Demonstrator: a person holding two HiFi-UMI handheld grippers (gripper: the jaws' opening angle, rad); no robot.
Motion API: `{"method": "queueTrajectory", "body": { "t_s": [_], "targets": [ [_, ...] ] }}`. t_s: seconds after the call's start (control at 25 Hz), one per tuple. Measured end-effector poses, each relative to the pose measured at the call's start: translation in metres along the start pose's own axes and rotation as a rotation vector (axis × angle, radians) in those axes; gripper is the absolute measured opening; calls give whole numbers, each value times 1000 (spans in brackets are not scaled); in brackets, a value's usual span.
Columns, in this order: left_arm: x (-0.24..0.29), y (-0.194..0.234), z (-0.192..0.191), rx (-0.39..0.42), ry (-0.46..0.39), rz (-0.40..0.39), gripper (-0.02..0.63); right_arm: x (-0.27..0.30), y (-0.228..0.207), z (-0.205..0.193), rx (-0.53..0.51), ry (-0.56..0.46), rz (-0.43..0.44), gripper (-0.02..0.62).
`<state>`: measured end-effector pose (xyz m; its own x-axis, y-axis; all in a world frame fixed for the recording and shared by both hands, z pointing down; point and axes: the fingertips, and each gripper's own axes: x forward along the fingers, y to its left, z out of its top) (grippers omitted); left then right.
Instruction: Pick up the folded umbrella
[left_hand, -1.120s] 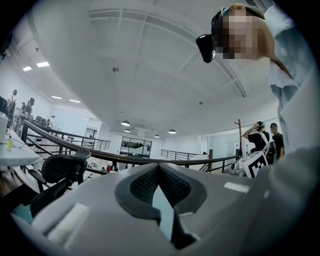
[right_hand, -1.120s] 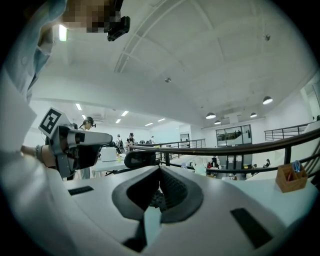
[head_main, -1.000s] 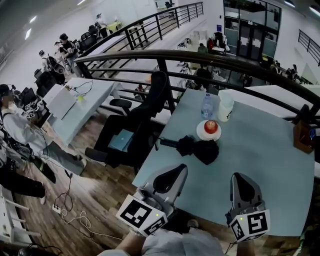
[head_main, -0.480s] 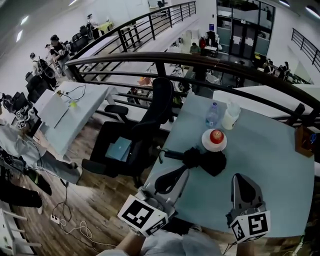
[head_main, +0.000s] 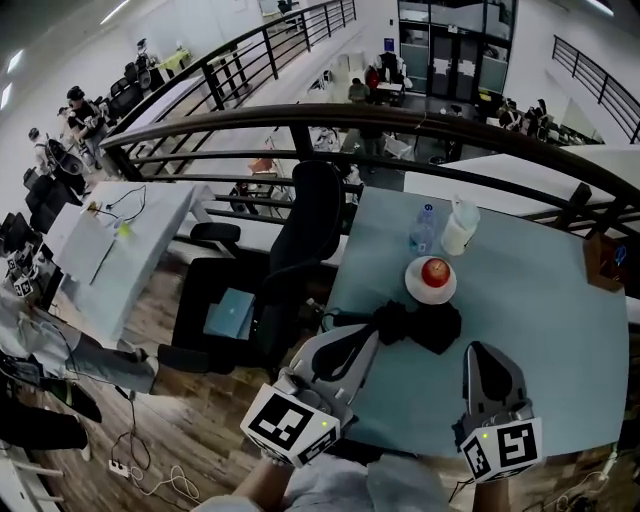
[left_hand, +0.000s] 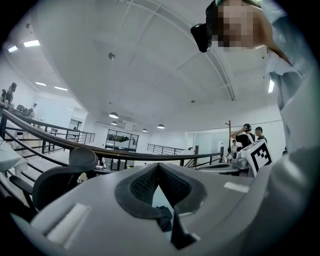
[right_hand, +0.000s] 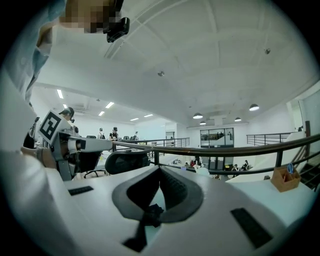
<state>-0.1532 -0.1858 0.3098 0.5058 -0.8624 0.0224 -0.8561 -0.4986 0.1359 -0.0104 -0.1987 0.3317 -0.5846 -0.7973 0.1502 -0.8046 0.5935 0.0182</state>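
Left tool (head_main: 370, 334) closed, beside folded umbrella (head_main: 428, 326); right tool (head_main: 481, 349) closed.

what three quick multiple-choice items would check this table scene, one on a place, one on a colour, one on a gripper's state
1. Where is the apple?
A. on the white plate
B. in a bowl
C. on a book

2. What colour is the folded umbrella?
A. red
B. black
C. white

3. How is the left gripper?
A. open wide
B. shut on the umbrella
C. shut, holding nothing

Answers:
1 A, the red apple sits on the plate.
2 B, it lies black on the pale table beside the plate.
3 C, its jaws meet at the tips with nothing between them, and the umbrella lies on the table ahead.
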Motion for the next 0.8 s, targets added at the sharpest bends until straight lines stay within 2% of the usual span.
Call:
{"method": "queueTrajectory", "body": {
  "t_s": [0.32,0.44,0.52,0.8],
  "targets": [
    [11,13,-21,11,46,-114,5,4,12,-7,7,31,-90,0],
    [20,14,-31,-20,51,-168,5,2,15,-14,10,51,-120,0],
    [27,16,-38,-41,61,-189,5,0,17,-15,13,62,-136,0],
    [54,25,-70,-8,170,-218,6,-12,11,-22,33,100,-184,0]
  ]
}}
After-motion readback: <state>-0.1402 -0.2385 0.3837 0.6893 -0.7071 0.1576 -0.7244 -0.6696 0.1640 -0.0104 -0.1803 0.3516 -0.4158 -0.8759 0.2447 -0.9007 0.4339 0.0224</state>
